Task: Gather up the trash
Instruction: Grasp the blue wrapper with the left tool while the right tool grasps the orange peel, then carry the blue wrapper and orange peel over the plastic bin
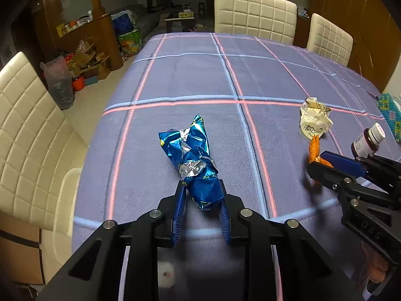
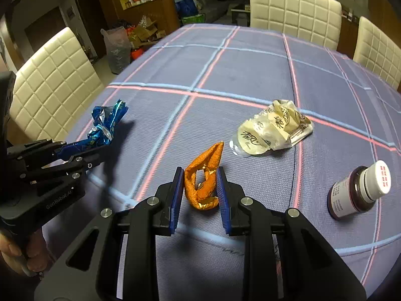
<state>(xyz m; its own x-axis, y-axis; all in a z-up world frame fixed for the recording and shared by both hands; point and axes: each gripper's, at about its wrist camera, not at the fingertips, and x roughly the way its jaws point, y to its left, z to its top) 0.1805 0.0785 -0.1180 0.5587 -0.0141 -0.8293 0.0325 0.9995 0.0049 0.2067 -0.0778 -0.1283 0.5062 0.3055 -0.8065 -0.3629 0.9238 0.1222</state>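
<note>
From the left wrist: the left tool (image 1: pixel 202 195) pinches the blue foil wrapper (image 1: pixel 193 160) near the table's (image 1: pixel 188 75) left edge; crinkly foil could slip. From the right wrist: the right tool (image 2: pixel 200 185) clamps the orange peel (image 2: pixel 205 178), which might tear; the cream wrapper (image 2: pixel 273 128) waits.

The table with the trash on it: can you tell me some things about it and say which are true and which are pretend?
1. The left tool is squeezing a crumpled blue foil wrapper. True.
2. The right tool is holding the medicine bottle. False: it is shut on an orange peel; the bottle lies untouched on the table off to its right.
3. A crumpled cream-coloured packet still lies on the tablecloth, in no tool. True.
4. The tablecloth is plain green. False: it is purple-blue with pink and pale blue lines.
5. The chairs around the table are black. False: they are cream, with a quilted square pattern.
</note>
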